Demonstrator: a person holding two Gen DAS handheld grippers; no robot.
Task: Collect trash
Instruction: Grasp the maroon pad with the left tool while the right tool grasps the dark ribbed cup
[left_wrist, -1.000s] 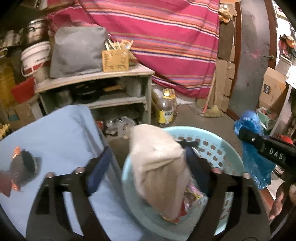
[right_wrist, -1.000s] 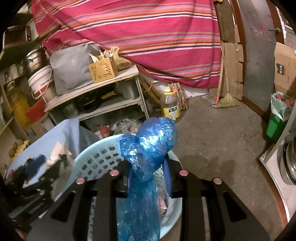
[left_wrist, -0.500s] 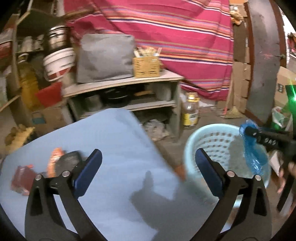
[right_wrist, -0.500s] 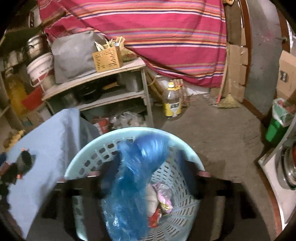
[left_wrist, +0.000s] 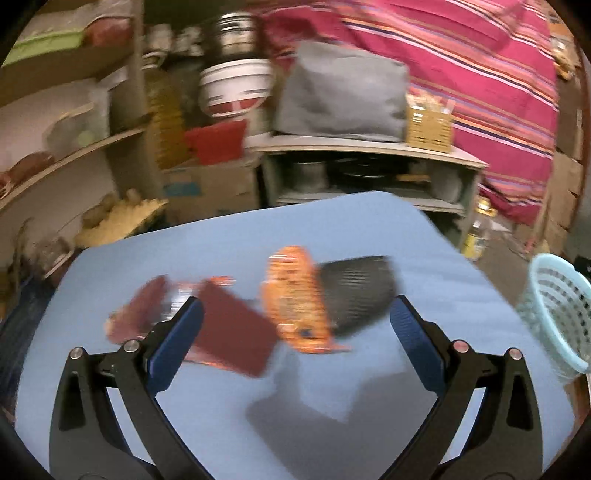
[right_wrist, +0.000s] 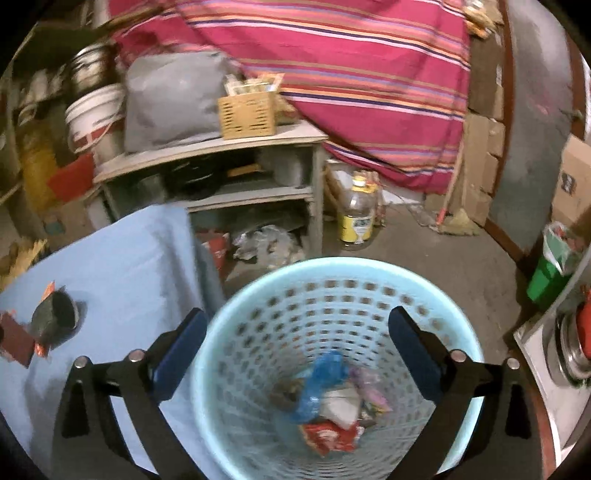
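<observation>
My left gripper is open and empty above the blue table. Just ahead of it lie an orange wrapper, a black cup on its side and a dark red packet. My right gripper is open and empty over the light blue perforated basket. Inside the basket lie the blue plastic bag, a red wrapper and other crumpled trash. The basket's rim also shows at the right edge of the left wrist view.
A grey shelf unit with a wicker box stands behind the table. An oil bottle and a broom are on the floor. A green bin stands at right. A striped cloth hangs behind.
The left gripper dropped the beige trash and swung left from the basket to the table's litter. The right gripper opened and the blue bag fell into the basket.
</observation>
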